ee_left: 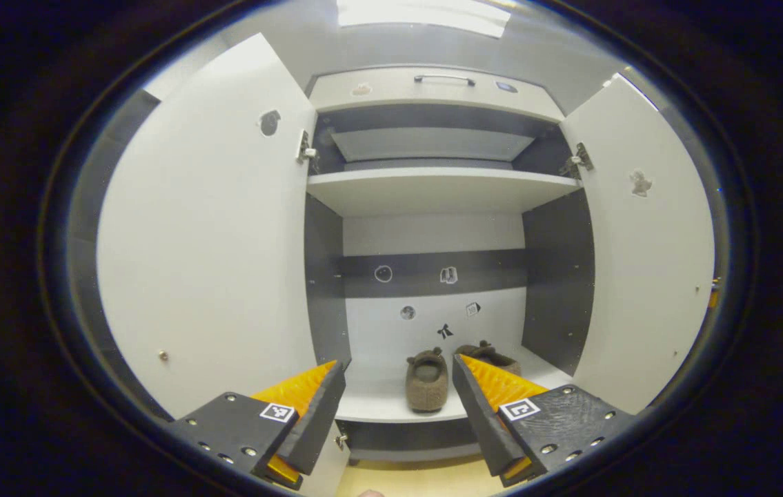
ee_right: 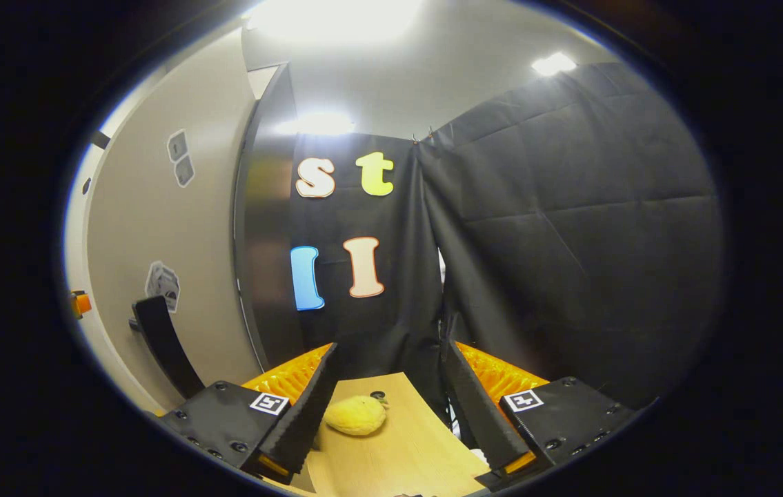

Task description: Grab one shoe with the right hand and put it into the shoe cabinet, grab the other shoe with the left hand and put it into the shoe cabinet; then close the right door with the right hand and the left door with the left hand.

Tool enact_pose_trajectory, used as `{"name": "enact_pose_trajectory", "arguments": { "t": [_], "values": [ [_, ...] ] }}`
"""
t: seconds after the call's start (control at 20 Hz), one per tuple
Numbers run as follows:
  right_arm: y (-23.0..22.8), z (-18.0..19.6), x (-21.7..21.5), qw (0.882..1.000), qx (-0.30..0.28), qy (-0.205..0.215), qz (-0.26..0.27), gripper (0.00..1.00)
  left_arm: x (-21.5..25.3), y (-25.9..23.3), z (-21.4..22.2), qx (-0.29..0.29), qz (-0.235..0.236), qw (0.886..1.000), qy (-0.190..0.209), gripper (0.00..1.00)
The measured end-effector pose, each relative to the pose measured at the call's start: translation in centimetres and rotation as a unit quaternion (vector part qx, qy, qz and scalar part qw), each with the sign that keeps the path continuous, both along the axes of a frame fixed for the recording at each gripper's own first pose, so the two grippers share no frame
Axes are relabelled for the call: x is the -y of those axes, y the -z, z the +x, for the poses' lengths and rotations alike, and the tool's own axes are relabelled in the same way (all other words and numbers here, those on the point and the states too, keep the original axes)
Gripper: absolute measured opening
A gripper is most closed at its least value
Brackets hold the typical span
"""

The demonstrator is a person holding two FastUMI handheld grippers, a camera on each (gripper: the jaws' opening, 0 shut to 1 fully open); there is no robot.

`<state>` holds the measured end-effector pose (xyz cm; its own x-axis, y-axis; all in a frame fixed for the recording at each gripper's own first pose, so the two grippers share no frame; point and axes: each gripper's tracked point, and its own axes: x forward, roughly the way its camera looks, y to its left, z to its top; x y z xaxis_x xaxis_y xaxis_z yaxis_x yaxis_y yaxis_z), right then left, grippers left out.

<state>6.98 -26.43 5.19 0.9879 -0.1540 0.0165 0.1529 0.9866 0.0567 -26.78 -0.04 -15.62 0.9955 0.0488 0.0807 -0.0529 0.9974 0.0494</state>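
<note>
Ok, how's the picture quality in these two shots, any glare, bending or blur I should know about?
Left gripper view: even light, sharp on the two shoes on the cabinet's bottom shelf; fisheye bows the open left door and right door. Right gripper view: ceiling lights blow out to white glare, with a sheen on the dark panel; the yellow object looks slightly soft.

Fuzzy felt shoes [ee_left: 427,378]; smooth matt cabinet shelf [ee_left: 432,185].
</note>
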Motion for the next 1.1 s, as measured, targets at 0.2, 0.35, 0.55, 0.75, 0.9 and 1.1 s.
{"name": "enact_pose_trajectory", "arguments": {
  "t": [0.2,0.35,0.55,0.75,0.9,1.1],
  "values": [
    [-0.6,1.1,-1.6,0.999,0.002,-0.048,-0.016,0.92,-0.8,1.4,-3.8,0.013,-0.039,0.999,-0.035,0.99],
    [0.0,1.3,-3.6,0.996,-0.007,-0.088,-0.015,0.97,-2.4,2.2,-5.5,-0.002,-0.053,0.996,-0.077,0.91],
    [0.3,0.6,-4.8,0.994,-0.017,-0.102,-0.023,0.98,-2.6,3.2,-6.0,-0.019,-0.077,0.993,-0.088,0.99],
    [1.1,-0.2,-7.0,0.994,-0.032,-0.104,-0.031,0.98,-2.6,3.8,-6.7,-0.028,-0.079,0.994,-0.065,0.99],
    [0.4,-1.0,-6.9,0.996,-0.026,-0.079,-0.044,0.89,-2.9,4.5,-7.4,-0.037,-0.071,0.996,-0.045,0.91],
    [-0.4,-1.8,-8.4,0.997,-0.019,-0.076,-0.024,0.91,-3.9,4.7,-8.2,-0.031,-0.086,0.996,-0.023,0.91]
  ]
}}
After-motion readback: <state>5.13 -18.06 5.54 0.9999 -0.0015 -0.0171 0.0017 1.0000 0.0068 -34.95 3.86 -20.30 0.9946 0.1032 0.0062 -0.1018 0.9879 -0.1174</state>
